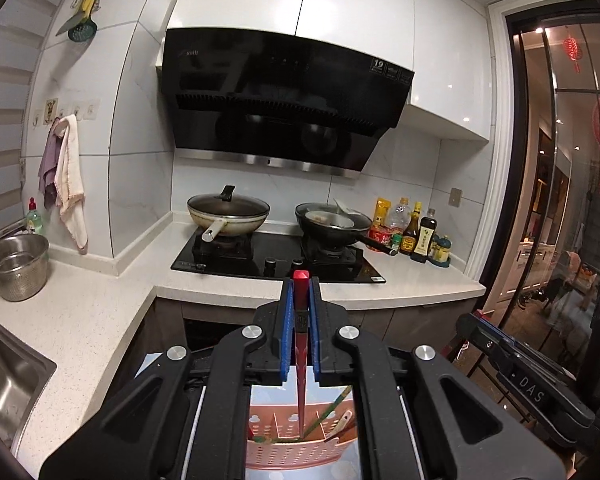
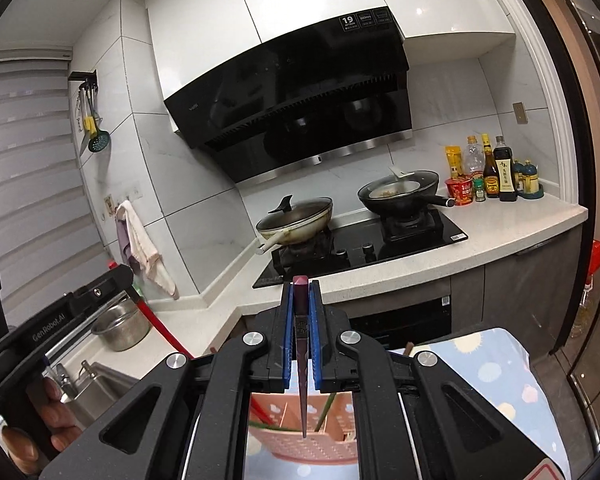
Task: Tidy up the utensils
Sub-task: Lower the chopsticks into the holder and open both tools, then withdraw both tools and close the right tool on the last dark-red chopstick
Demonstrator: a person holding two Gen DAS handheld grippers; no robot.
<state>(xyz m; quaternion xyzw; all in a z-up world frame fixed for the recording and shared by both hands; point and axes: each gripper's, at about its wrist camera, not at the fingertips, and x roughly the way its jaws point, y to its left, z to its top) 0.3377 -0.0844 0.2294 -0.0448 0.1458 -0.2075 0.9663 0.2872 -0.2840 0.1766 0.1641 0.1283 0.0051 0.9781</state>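
My left gripper (image 1: 301, 280) is shut on a red chopstick (image 1: 301, 344) that points down into a pink perforated utensil basket (image 1: 300, 450) below it. My right gripper (image 2: 301, 284) is shut on a dark purple chopstick (image 2: 302, 380) whose tip hangs over the same pink basket (image 2: 312, 446). Green chopsticks (image 1: 332, 404) and a pale utensil (image 1: 342, 420) lean inside the basket's compartments. The left gripper and its red chopstick (image 2: 160, 328) also show at the left of the right wrist view. The right gripper body (image 1: 528, 376) shows at the right of the left wrist view.
The basket sits on a cloth with a pastel pattern (image 2: 500, 376). Ahead is a white counter (image 1: 400, 276) with a gas hob, a lidded wok (image 1: 228, 212) and a black pan (image 1: 332, 222). Sauce bottles (image 1: 416, 232) stand at the right. A steel pot (image 1: 16, 264) and sink (image 1: 8, 376) are at the left.
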